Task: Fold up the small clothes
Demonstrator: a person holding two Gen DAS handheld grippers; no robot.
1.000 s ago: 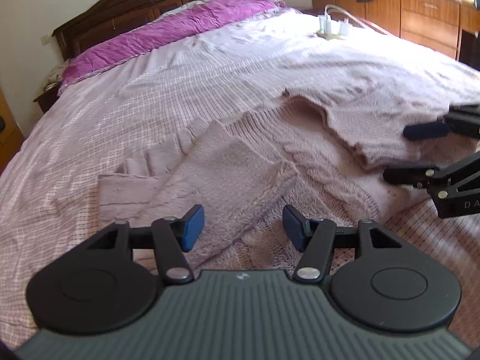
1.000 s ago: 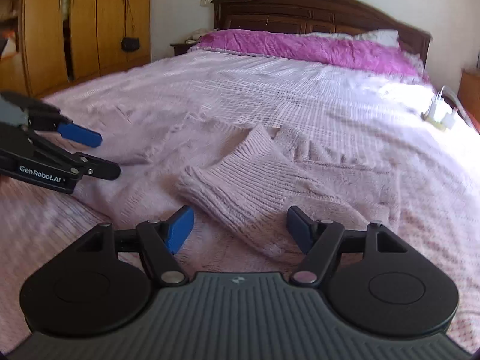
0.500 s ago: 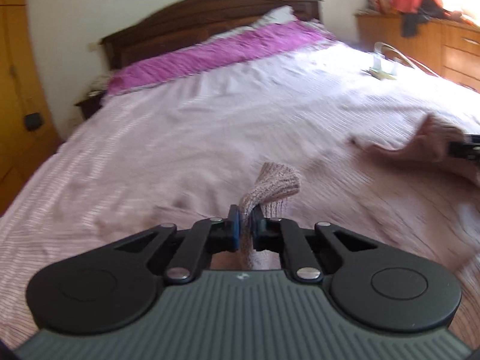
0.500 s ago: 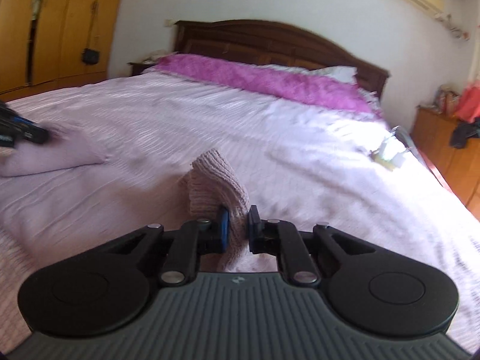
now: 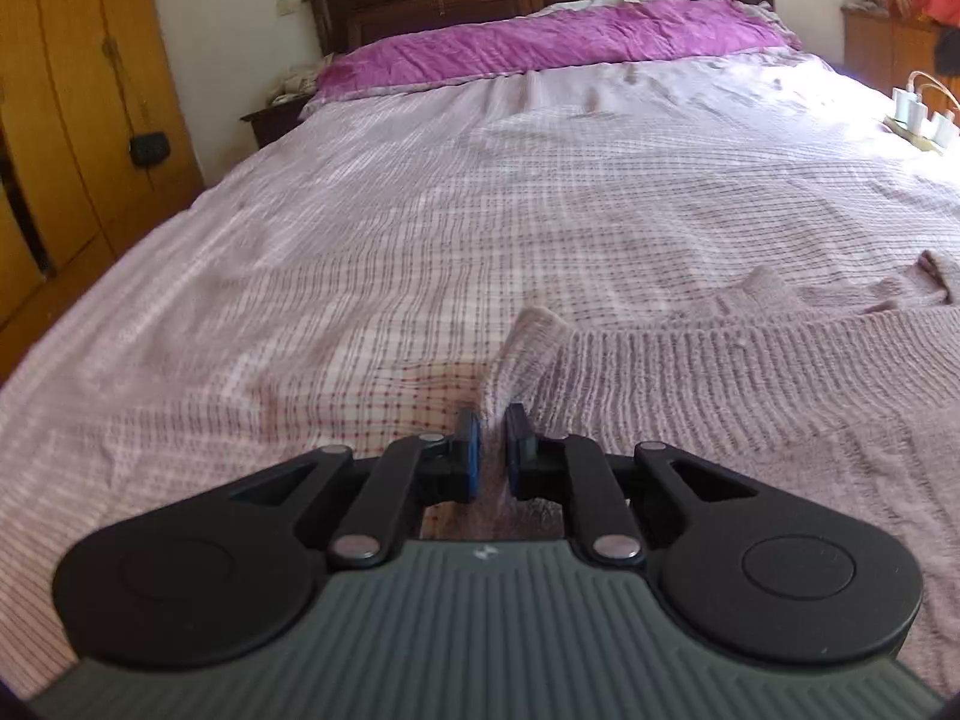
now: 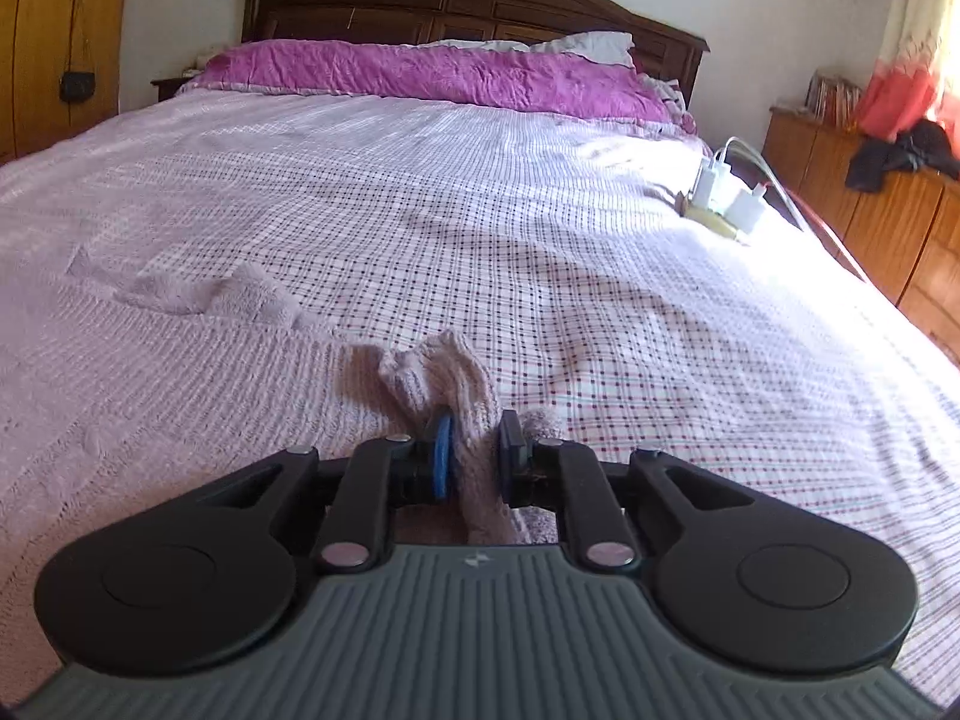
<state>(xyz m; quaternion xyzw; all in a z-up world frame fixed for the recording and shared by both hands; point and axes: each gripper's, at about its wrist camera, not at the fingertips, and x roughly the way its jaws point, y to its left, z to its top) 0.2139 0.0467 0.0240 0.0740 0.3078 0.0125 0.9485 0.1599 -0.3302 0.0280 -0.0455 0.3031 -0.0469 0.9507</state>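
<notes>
A pale pink knitted sweater (image 5: pixel 750 372) lies spread on the checked bedspread (image 5: pixel 480 210), stretching right from my left gripper (image 5: pixel 493 450). That gripper is shut on the sweater's left corner, which bunches up between its blue pads. In the right wrist view the same sweater (image 6: pixel 168 384) extends to the left, and my right gripper (image 6: pixel 475 450) is shut on its ribbed right corner, a fold of knit standing up just past the fingertips. A folded part of the sweater (image 6: pixel 240 300) rumples at its far edge.
A purple pillow (image 6: pixel 432 75) and dark wooden headboard (image 6: pixel 468 0) sit at the far end of the bed. White chargers on a power strip (image 6: pixel 726 198) lie near the bed's right edge. A wooden wardrobe (image 5: pixel 72 120) stands left, a dresser (image 6: pixel 870 210) right.
Both grippers went from open to shut on sweater corners. They carried the corners up and forward, then came down low, and the sweater now lies stretched flat between them.
</notes>
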